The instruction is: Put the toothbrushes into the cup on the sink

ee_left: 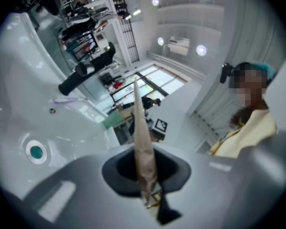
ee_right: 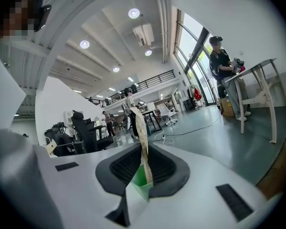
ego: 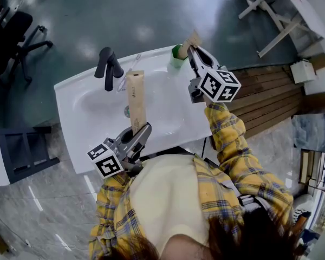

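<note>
My left gripper (ego: 143,129) is shut on the lower end of a long brown paper-wrapped toothbrush (ego: 135,99), which stretches over the white sink (ego: 76,99). The left gripper view shows that pack (ee_left: 142,142) edge-on between the closed jaws (ee_left: 145,185). At the sink's far right corner stands a small green cup (ego: 176,54). My right gripper (ego: 191,50) is shut on a second brown toothbrush pack (ego: 194,38) right over the cup. In the right gripper view the pack (ee_right: 142,128) stands upright, its lower end at the green cup (ee_right: 139,184) just below the jaws (ee_right: 144,168).
A black faucet (ego: 109,66) stands at the sink's back edge, with a thin pale toothbrush (ego: 131,69) lying beside it. The drain (ee_left: 35,151) sits in the basin. A black office chair (ego: 13,39) is at the left and wooden decking (ego: 271,91) at the right.
</note>
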Demonstrator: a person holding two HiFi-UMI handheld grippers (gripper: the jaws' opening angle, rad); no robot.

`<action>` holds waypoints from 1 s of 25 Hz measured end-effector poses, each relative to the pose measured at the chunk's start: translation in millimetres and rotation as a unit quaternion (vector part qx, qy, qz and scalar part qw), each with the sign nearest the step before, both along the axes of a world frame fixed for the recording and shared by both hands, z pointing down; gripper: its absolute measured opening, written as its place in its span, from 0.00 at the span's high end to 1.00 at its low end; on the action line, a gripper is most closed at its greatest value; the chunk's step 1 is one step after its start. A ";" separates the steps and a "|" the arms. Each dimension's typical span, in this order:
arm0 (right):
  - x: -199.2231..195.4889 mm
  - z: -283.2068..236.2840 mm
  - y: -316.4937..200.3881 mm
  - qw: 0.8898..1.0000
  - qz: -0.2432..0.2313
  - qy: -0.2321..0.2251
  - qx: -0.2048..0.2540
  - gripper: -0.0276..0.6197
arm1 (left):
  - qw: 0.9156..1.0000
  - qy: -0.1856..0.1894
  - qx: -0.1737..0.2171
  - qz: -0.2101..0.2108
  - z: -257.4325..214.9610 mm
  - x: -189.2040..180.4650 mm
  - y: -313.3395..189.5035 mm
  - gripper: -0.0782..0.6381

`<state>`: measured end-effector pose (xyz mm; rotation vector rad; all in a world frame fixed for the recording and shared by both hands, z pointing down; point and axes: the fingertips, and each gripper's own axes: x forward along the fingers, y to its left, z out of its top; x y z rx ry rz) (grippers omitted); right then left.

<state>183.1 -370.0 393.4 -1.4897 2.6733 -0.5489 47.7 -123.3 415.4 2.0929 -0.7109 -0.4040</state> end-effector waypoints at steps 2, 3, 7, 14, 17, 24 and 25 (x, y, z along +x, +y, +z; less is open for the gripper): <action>0.8 1.9 -0.4 1.000 0.002 0.003 -0.005 0.93 | 1.000 0.001 0.001 0.001 -0.5 0.3 0.2 0.85; 1.3 3.0 -0.6 1.000 0.004 0.004 -0.008 0.93 | 1.000 0.001 0.001 0.001 -0.6 0.3 0.1 0.85; 3.7 5.1 -0.6 1.000 0.008 0.004 -0.014 0.93 | 1.000 0.003 0.001 0.001 -0.8 0.6 0.2 0.85; 6.3 8.2 0.6 1.000 0.012 0.001 -0.027 0.93 | 1.000 0.008 -0.001 0.003 -0.5 0.7 0.8 0.85; 6.3 7.0 3.6 1.000 0.012 -0.003 -0.028 0.92 | 1.000 0.009 -0.001 0.005 -0.5 0.4 1.3 0.85; 8.1 3.3 12.4 0.999 0.010 -0.010 -0.029 0.82 | 1.000 0.013 0.000 0.018 -0.1 1.8 1.6 0.85; 9.7 2.4 14.7 0.999 0.012 -0.011 -0.028 0.82 | 1.000 0.013 0.000 0.021 -0.3 2.2 1.7 0.85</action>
